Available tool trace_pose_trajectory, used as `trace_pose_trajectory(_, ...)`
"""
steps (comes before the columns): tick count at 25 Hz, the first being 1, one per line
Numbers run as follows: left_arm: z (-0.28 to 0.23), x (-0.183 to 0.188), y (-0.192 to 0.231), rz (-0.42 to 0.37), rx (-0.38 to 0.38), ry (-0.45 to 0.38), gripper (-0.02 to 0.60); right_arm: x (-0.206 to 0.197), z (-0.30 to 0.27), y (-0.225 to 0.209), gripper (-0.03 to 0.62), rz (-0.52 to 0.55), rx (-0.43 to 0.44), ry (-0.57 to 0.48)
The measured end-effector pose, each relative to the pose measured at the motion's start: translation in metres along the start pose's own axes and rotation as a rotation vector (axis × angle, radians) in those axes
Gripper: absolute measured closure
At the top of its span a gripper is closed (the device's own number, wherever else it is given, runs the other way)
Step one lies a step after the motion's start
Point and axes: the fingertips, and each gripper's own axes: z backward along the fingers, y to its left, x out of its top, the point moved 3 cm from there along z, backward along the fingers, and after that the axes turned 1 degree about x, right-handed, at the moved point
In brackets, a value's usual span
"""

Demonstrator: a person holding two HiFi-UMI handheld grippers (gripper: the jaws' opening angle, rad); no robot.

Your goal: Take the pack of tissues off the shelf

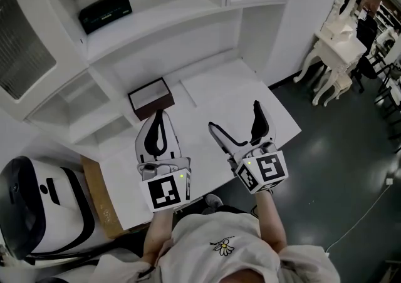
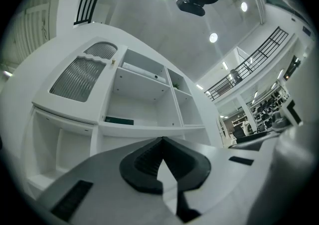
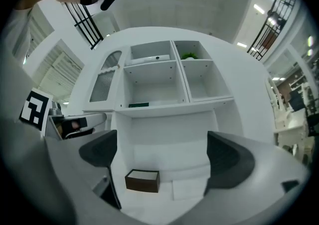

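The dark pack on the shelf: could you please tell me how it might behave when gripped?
The pack lies flat on the shelf, so it probably won't roll or tip. Its wrap looks glossy, so it may be slippery. As tissues, likely light and squashy.

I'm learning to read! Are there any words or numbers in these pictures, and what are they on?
No readable words or numbers anywhere.
Dark pack: any print is too small to read.
Square markers: black-and-white patterns, not words.
Shirt: a daisy picture, and the print beside it is too tiny to read.
Brown box: no print visible.
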Motion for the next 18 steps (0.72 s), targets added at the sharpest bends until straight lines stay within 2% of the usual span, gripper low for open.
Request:
trace_pose_trajectory(4,-0.007,-0.001,0.007,-0.013,0.03,0.004,0.583,0.021,-0.019,-0.009,0.056,0.005,0.059,-0.012)
trace_pose_trajectory(9,-0.012,-0.001,0.029,-0.035,0.091,0.012,0.583,0.095,-0.079,-0.003,0.056,0.071,0.209,-0.128)
trace_pose_trajectory(12,-0.009,0.0,0.041,-0.045,0.132,0.028,0.583,0.135,-0.128,0.012,0.052,0.143,0.329,-0.14)
trace_pose_trajectory(14,-0.006,0.0,0.051,-0.038,0.166,0.051,0.583,0.157,-0.161,0.027,0.028,0.17,0.429,-0.128)
trace_pose_trajectory(18,0.005,-0.002,0.074,-0.041,0.248,0.065,0.583,0.187,-0.228,0.058,0.025,0.17,0.623,-0.032)
